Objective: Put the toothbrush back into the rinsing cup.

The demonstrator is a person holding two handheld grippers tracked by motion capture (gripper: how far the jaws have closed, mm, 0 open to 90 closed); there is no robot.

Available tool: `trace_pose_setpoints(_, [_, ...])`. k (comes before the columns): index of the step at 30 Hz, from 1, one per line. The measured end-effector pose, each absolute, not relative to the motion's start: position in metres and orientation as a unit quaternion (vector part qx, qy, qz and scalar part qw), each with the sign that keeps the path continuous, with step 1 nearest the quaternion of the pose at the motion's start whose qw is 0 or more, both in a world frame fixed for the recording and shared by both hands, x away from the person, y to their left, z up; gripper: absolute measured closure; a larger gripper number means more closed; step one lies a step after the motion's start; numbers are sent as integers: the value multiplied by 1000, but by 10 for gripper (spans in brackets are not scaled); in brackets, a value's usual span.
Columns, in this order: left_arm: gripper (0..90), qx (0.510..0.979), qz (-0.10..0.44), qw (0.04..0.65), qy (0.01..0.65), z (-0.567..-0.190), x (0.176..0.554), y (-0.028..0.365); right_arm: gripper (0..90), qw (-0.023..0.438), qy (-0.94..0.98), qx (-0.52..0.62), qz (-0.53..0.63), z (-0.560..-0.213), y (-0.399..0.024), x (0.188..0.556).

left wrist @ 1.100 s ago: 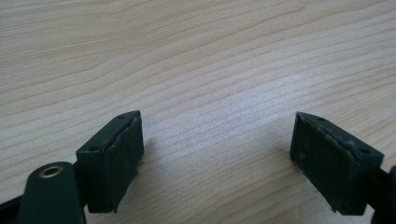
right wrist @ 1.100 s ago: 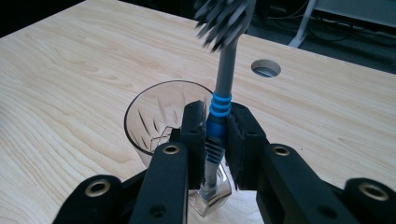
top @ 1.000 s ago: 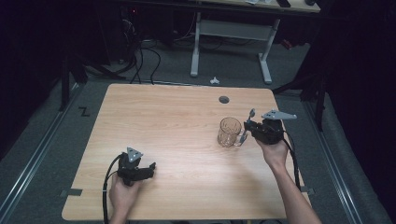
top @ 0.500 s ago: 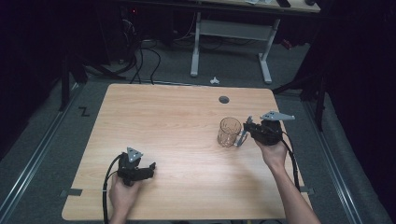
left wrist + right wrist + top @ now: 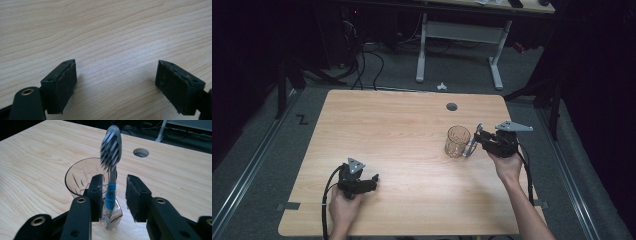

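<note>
A clear glass tumbler (image 5: 457,141) (image 5: 80,176) stands on the right half of the wooden table (image 5: 402,125). Right beside it is a toothbrush (image 5: 472,144) (image 5: 110,192) with a grey bristle head and blue bands. It stands head up between the jaws of my right gripper (image 5: 477,138) (image 5: 114,195), and its head is blurred. Those jaws have just been opening, and a gap shows between the brush and the right pad. My left gripper (image 5: 371,181) (image 5: 116,85) rests low at the near left, open over bare wood.
A round cable hole (image 5: 452,106) (image 5: 140,152) lies in the table behind the glass. Beyond the far edge stand a white desk frame (image 5: 459,37) and cables on the floor. A small white object (image 5: 441,86) lies on the floor there.
The right gripper's jaws have parted from the toothbrush, whose head has sunk lower beside the glass. Both hands have kept their places.
</note>
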State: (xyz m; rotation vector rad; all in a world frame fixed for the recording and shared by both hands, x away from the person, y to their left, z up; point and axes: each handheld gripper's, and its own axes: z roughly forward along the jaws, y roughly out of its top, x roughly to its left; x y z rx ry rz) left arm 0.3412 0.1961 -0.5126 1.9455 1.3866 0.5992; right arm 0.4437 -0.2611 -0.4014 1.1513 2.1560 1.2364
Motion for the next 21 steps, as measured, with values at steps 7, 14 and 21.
trace_pose_setpoints(7, [179, 745, 229, 333, 531, -513, 341, 196, 626, 206, 764, 412, 451, -398, -269, 437])
trace_pose_setpoints(14, [180, 745, 229, 333, 531, -513, 341, 196, 607, 212, 753, 421, 459, -396, -278, 432])
trace_pose_setpoints(21, [180, 745, 229, 333, 531, -513, 341, 196, 604, 212, 743, 431, 466, -396, -287, 428])
